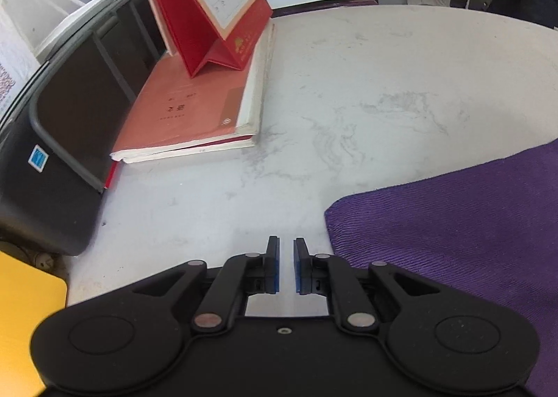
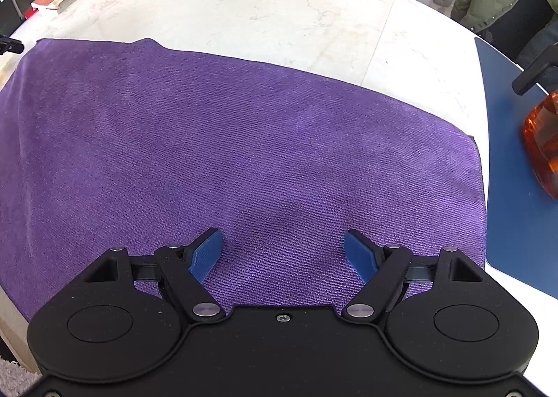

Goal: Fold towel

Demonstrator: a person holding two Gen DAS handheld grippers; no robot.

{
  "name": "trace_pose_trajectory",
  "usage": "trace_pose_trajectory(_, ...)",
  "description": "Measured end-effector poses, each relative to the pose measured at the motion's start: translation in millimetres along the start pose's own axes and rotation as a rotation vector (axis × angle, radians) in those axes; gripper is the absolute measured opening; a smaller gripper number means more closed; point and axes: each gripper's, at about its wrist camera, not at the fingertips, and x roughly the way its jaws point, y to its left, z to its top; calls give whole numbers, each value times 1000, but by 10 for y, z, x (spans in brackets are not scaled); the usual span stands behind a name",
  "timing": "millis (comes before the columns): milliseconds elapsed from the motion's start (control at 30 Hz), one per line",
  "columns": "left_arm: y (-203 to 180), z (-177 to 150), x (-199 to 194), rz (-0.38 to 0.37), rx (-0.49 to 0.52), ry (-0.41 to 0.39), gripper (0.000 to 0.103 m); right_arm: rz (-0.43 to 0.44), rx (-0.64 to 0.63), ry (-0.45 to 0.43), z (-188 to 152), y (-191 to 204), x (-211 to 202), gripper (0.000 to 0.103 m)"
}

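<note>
Both handheld tools share one build: the left gripper and the right gripper each have a matte black body with two raised round discs, angular black linkage arms pinned by silver rivets, and a small screw set at the centre. Flat blue ribbed pads line the jaws of each.

Both views are bright with soft, even daylight, and shadows are faint. The white table is nearly washed out toward the far edge. Heavy fisheye bend curves the table rim and stretches the corners. The towel weave looks sharp close up, while the background goes soft.
</note>
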Motion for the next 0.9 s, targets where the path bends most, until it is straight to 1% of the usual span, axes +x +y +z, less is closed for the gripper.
trace_pose_trajectory(100, -50, -94, -293, -21, -15, -31, 8, 0, 5, -8, -19, 6, -25, 77)
trace_pose_trajectory(200, -255, -250, -582, -92, -11, -59, 9, -20, 1, -37, -44, 0, -77, 77)
trace_pose_trajectory(300, -512, -402, -674, -171, -26, -48, 9, -4, 19, -72, -85, -49, -188, 77)
trace_pose_trajectory(367, -706, -480, -645, -192, -33, -30, 10, -3, 22, -92, -114, -90, -255, 77)
trace_pose_trajectory(433, -817, -491, -570, -205, -43, -10, 10, -10, 44, -120, -121, -191, -316, 77)
trace_pose_trajectory(533, -944, -466, -460, -198, -42, 9, 10, -24, 84, -159, -84, -378, -376, 77)
trace_pose_trajectory(667, -1075, -367, -266, -149, 6, 48, 10, -71, 148, -217, 45, -762, -388, 77)
trace_pose_trajectory(767, -1123, -338, -198, -134, 21, 75, 10, -70, 193, -260, 135, -1064, -317, 77)
trace_pose_trajectory(833, -1123, -343, -197, -133, 17, 80, 10, -71, 202, -269, 216, -1245, -224, 77)
trace_pose_trajectory(900, -1115, -337, -202, -127, 11, 88, 13, -66, 216, -278, 296, -1413, -101, 77)
